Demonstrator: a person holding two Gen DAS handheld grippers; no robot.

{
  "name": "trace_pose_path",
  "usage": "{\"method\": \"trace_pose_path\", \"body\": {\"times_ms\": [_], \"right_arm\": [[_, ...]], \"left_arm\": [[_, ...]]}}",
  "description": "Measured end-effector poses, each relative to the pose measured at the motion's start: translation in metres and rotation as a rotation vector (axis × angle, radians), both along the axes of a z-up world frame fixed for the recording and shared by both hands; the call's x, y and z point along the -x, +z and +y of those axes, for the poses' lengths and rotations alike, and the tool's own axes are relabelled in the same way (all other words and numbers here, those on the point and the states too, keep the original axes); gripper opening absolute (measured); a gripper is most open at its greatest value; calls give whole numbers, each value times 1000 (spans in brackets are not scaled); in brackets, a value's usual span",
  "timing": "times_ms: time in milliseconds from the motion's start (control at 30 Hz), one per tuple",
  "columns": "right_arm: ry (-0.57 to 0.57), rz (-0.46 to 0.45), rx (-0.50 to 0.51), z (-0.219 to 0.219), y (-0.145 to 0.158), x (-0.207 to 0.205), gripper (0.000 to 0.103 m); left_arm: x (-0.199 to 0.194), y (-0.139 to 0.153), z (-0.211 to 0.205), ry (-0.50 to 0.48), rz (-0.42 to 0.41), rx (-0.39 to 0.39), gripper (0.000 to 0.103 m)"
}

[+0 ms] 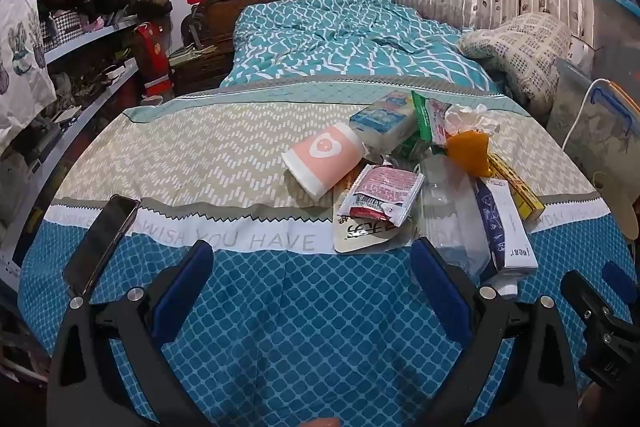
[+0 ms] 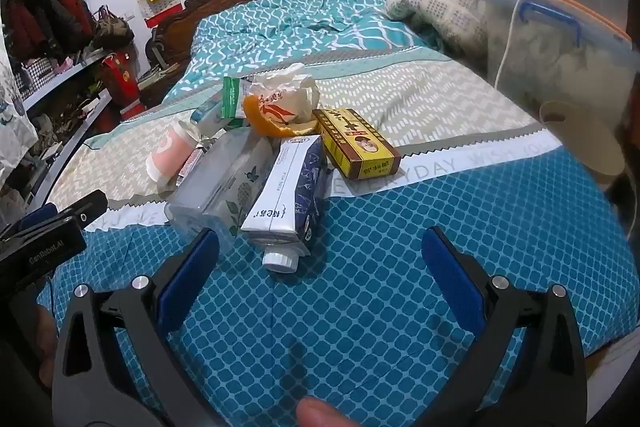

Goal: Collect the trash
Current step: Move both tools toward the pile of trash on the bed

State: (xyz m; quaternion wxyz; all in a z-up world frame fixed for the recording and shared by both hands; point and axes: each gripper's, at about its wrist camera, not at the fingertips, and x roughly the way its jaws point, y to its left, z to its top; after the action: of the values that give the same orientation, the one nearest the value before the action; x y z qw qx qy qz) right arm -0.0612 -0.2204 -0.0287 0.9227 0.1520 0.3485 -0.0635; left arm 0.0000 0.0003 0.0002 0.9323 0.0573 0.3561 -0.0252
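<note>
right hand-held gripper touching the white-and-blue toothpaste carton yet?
Apart. In the right wrist view the right hand-held gripper, jaws open, sits short of the white-and-blue toothpaste carton, with blue bedspread visible between them.

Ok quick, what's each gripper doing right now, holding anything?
Left gripper: open, jaws wide apart, holding nothing, above the bedspread.
Right gripper: open, holding nothing, short of the toothpaste box.
</note>
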Motion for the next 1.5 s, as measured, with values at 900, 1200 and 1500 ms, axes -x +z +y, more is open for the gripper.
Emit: {"method": "trace_pose_path", "body": {"times_ms": [900,1200,1500], "right_arm": [[20,40,-3,4,-9,-7,100],[28,67,-15,4,-16,-14,100],[13,-43,-31,4,1,6,100]], "left_arm": [[-9,-15,9,19,57,19,94],[-13,-29,15,31,108,22,94],[1,-34,13,36,102,7,94]]}}
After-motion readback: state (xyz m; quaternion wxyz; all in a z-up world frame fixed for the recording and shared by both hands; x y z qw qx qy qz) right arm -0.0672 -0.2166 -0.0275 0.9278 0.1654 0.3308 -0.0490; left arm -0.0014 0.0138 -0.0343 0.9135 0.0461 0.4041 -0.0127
